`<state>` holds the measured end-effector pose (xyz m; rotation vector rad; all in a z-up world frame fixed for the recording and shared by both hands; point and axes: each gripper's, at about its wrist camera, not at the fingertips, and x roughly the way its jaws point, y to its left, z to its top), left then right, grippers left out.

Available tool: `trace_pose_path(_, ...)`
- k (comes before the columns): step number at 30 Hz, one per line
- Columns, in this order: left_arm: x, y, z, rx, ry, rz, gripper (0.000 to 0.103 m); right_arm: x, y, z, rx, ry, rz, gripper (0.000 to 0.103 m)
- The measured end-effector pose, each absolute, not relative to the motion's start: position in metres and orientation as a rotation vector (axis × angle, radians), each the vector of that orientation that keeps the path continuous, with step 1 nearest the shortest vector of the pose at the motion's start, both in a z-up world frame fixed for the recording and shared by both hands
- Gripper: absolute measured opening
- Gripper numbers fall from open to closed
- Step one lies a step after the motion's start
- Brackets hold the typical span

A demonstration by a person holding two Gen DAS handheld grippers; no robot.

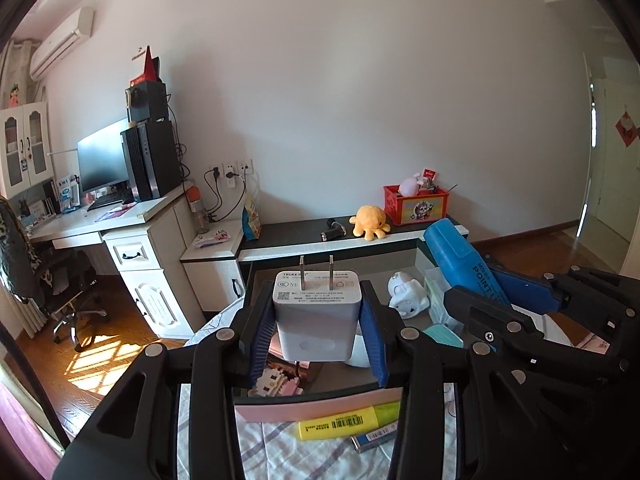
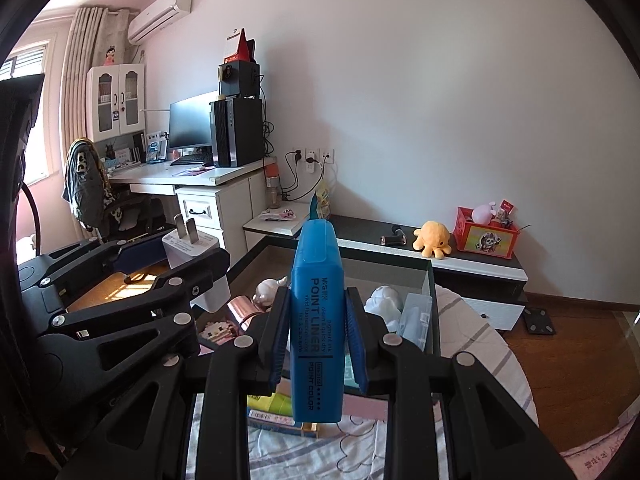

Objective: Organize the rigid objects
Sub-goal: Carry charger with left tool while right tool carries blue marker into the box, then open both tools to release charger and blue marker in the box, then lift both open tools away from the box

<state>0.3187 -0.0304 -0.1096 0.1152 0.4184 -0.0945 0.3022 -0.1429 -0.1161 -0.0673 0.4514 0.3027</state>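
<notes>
**Charger and highlighter held over the storage box**

The white charger sits clamped between the blue pads of your left gripper, prongs pointing up and away, above the near-left part of the grey storage box on the bed. In your right gripper the blue highlighter is pinched across its flat body, cap end forward, over the box's middle. Both pairs of fingers are closed firmly on their loads; neither item touches the box.

Below, the box already carries a white figurine, a clear plastic case against the right wall and a pixel-block toy at the near-left corner. A yellow highlighter lies outside on the checked bedsheet, by the near rim.

To set these down well, you probably want to lower each over a bare patch of the box floor, keep the two grippers apart, and open only once the item rests.
</notes>
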Motion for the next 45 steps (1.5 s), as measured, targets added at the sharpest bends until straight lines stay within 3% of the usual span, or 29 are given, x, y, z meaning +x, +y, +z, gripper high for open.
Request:
trace_pose_path(11, 0.429, -0.023, -0.159, 0.158, 0.574, -0.024, 0.041, 0.394, -0.134, -0.169, -0.091, 0.611, 0.307, 0.028)
trace_pose_path(19, 0.454, -0.018, -0.185, 0.164, 0.594, 0.031, 0.041, 0.415, -0.143, -0.189, -0.069, 0.654, 0.268, 0.028)
trace_pose_path(21, 0.451, -0.017, -0.185, 0.163, 0.569, 0.032, 0.044, 0.414, -0.144, -0.188, -0.060, 0.652, 0.270, 0.042)
trace_pose_path(23, 0.447, -0.014, -0.179, 0.147, 0.541, 0.031, 0.061, 0.411, -0.146, -0.185, -0.042, 0.648, 0.264, 0.051)
trace_pose_path(24, 0.442, -0.013, -0.175, 0.137, 0.528, 0.029, 0.082, 0.408, -0.147, -0.181, -0.032, 0.640, 0.267, 0.052)
trace_pose_path(25, 0.437, -0.011, -0.170, 0.132, 0.508, 0.043, 0.089, 0.404, -0.149, -0.176, -0.024, 0.630, 0.266, 0.053)
trace_pose_path(30, 0.401, 0.002, -0.143, 0.067, 0.460, 0.021, 0.103, 0.374, -0.161, -0.146, 0.023, 0.550, 0.236, 0.082)
trace_pose_path(35, 0.355, 0.008, -0.120, 0.033, 0.440, -0.024, 0.103, 0.330, -0.163, -0.120, 0.036, 0.487, 0.224, 0.086)
trace_pose_path(38, 0.319, 0.010, -0.108, 0.028, 0.403, -0.023, 0.103, 0.297, -0.163, -0.108, 0.045, 0.446, 0.229, 0.103)
trace_pose_path(45, 0.236, 0.010, -0.088, 0.031, 0.337, -0.030, 0.103, 0.220, -0.159, -0.088, 0.032, 0.367, 0.229, 0.103)
